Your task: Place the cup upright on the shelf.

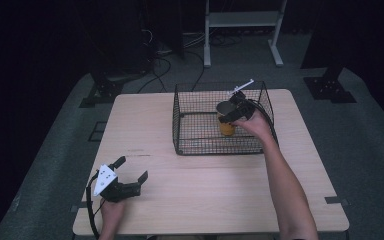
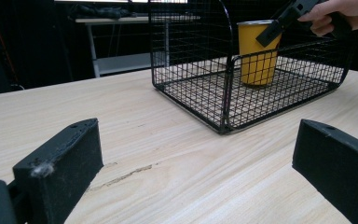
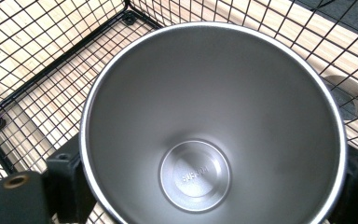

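Observation:
A yellow metal cup (image 1: 226, 128) stands upright in the right half of a black wire basket (image 1: 200, 149) at the back of the wooden table (image 1: 205, 195). My right gripper (image 1: 232, 113) comes down from above, its jaws on either side of the cup just below the rim, shut on it. In the right gripper view I look straight into the cup's steel inside (image 3: 196, 116), with basket mesh (image 3: 51, 60) around it. The left gripper view shows the cup (image 2: 258, 56) inside the basket (image 2: 186, 46). My left gripper (image 1: 131, 169) rests low near the front left, open and holding nothing (image 2: 196, 135).
A white metal frame (image 1: 242, 20) stands on the floor behind the table, with cables (image 1: 160, 55) and black stand bases (image 1: 100, 90) beside it. Bare tabletop lies between the left gripper and the basket. The table's front edge is close under the left hand.

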Motion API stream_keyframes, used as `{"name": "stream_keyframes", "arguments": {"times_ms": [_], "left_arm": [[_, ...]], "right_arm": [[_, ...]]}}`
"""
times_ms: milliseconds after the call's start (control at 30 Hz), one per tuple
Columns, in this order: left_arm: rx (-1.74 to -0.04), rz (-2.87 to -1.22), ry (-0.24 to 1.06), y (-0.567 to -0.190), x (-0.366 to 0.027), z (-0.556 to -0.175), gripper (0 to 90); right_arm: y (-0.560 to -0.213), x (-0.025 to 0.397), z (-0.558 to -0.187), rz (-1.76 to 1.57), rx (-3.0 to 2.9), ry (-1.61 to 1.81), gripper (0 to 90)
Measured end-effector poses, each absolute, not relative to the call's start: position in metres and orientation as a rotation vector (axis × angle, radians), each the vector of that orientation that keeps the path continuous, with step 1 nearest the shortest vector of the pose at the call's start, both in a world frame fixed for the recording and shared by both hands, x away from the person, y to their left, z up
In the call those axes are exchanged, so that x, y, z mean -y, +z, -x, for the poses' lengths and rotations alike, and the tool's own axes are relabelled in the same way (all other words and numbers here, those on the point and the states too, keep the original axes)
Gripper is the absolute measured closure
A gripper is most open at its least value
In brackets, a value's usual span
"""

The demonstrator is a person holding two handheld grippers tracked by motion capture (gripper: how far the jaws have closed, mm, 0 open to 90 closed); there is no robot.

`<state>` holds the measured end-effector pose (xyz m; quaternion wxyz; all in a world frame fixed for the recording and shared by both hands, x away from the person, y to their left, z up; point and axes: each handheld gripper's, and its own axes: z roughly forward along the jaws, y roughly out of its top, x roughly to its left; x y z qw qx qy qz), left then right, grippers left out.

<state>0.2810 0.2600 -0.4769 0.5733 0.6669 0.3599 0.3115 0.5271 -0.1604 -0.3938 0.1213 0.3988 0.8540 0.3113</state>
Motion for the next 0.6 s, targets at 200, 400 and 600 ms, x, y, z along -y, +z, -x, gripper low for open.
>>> {"name": "stream_keyframes", "arguments": {"times_ms": [200,400,600], "left_arm": [[-0.844,-1.564,0.731,-0.4769,-0.2599,-0.2809,0.8],[-0.844,-1.564,0.731,-0.4769,-0.2599,-0.2809,0.8],[-0.844,-1.564,0.731,-0.4769,-0.2598,-0.2809,0.8]], "right_arm": [[-0.3929,0.1579,-0.5253,-1.138,-2.493,0.892,9.7],[-0.3919,0.157,-0.5245,-1.139,-2.488,0.899,7.3],[-0.3888,0.1566,-0.5227,-1.138,-2.483,0.909,3.0]]}}
